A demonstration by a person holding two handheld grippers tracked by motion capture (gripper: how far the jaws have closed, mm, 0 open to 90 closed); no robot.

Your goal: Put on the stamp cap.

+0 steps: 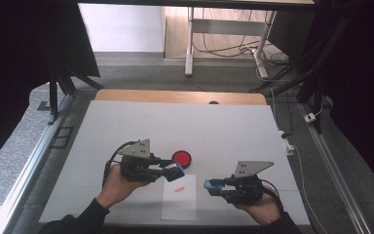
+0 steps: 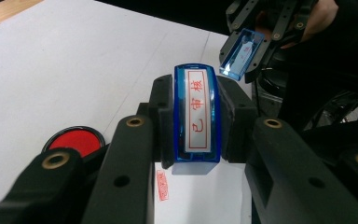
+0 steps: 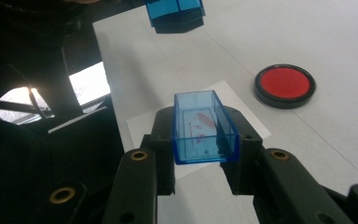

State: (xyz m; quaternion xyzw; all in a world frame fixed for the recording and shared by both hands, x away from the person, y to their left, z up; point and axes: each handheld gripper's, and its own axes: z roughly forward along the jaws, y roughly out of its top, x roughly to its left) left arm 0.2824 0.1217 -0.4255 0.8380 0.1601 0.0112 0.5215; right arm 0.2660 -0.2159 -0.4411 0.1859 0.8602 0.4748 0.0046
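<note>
A blue stamp (image 2: 196, 114) with red characters on its white face sits between the jaws of my left gripper (image 2: 196, 120), which is shut on it. In the high view that left gripper (image 1: 175, 171) hovers over the top of a white paper sheet (image 1: 179, 202) bearing a red imprint (image 1: 178, 189). My right gripper (image 3: 204, 135) is shut on the stamp's clear blue cap (image 3: 204, 127), open end up. In the high view the right gripper (image 1: 213, 185) is just right of the sheet, its tips facing the left gripper. A round red ink pad (image 1: 181, 158) lies beyond the sheet.
The white table top (image 1: 126, 126) stretches wide behind the ink pad. Dark frame legs and cables stand on the floor at the far side and to the right. A wooden strip (image 1: 180, 96) edges the table's back.
</note>
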